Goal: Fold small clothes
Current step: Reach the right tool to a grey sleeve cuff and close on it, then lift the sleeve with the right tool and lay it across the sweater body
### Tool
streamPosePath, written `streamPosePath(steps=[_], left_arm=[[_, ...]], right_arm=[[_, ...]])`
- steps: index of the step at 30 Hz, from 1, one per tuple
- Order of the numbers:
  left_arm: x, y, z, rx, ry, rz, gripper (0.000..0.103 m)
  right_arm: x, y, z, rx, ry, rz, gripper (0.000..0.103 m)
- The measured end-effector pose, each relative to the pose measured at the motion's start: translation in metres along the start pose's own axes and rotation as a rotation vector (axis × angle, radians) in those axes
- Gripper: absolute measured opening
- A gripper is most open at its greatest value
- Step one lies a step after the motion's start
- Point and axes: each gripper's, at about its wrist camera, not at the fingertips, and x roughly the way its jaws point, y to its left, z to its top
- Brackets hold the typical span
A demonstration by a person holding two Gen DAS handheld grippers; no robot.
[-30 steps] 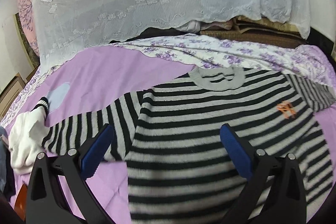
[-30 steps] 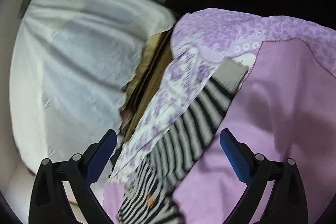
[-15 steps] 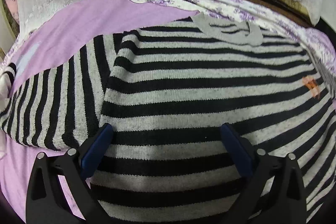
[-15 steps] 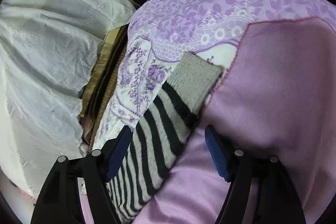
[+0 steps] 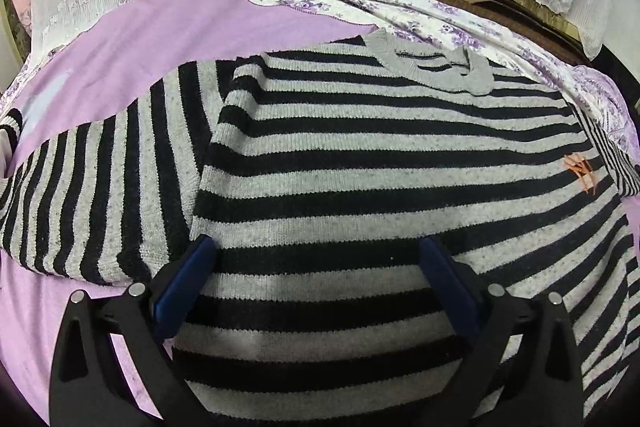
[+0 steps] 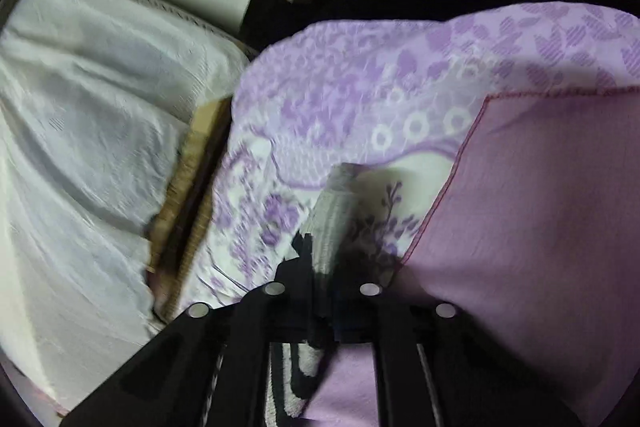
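The right tongs (image 6: 320,291) pinch the sweater's (image 5: 360,163) grey cuff (image 6: 334,211), probably to fold the sleeve inward; the left tongs (image 5: 316,267) hover spread above the chest.

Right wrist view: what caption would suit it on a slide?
Right gripper shut on the striped sweater's grey cuff, over a purple floral sheet.

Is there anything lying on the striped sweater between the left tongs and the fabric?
Nothing visible. The left tongs stand open directly over the striped sweater, which lies flat on the purple sheet with nothing on its body.
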Motion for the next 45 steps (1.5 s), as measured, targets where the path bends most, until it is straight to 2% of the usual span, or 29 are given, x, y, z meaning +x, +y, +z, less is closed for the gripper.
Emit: streamPosePath(steps=[4,6,8,9,11,16,20,26,29,32,34,35,38,41,45], left_arm=[[-0.001,0.0,0.0,0.002,0.0,0.004,0.099],[0.0,0.0,0.0,0.003,0.0,0.004,0.099],[0.0,0.0,0.0,0.005,0.0,0.006,0.099],[0.0,0.0,0.0,0.006,0.0,0.008,0.099],[0.0,0.0,0.0,0.005,0.0,0.006,0.099],[0.0,0.0,0.0,0.006,-0.001,0.005,0.099],[0.0,0.0,0.0,0.007,-0.001,0.005,0.099],[0.002,0.007,0.017,-0.023,0.026,-0.026,0.099],[-0.002,0.007,0.04,-0.052,0.009,-0.048,0.099],[-0.006,-0.006,0.058,-0.03,-0.01,-0.094,0.099],[-0.005,-0.014,0.058,0.006,-0.057,-0.061,0.099],[-0.001,-0.014,0.054,0.027,-0.072,-0.009,0.099],[0.012,-0.003,0.047,0.039,-0.044,0.069,0.099],[0.021,0.03,0.05,-0.061,0.01,0.032,0.099],[0.036,0.067,0.052,-0.141,0.07,0.061,0.099]], right_arm=[[-0.012,0.016,0.003,-0.077,-0.036,0.059,0.007],[-0.009,0.015,0.006,-0.092,-0.019,0.037,0.011],[0.005,-0.002,0.005,-0.034,0.031,-0.009,0.012],[0.01,-0.013,0.004,0.011,0.051,-0.021,0.008],[0.013,-0.02,0.007,0.056,0.066,0.009,0.008],[-0.007,-0.006,0.0,-0.031,-0.001,0.025,0.007],[-0.037,0.042,-0.014,-0.177,-0.033,0.11,0.007],[-0.056,0.106,-0.062,-0.358,0.026,0.184,0.007],[-0.055,0.137,-0.094,-0.434,0.074,0.203,0.007],[-0.054,0.165,-0.124,-0.501,0.108,0.207,0.007],[-0.052,0.175,-0.139,-0.523,0.141,0.208,0.007],[-0.053,0.181,-0.149,-0.535,0.161,0.212,0.007],[-0.054,0.199,-0.171,-0.564,0.193,0.223,0.007],[-0.055,0.215,-0.19,-0.57,0.218,0.244,0.007],[-0.059,0.239,-0.214,-0.578,0.244,0.277,0.007]])
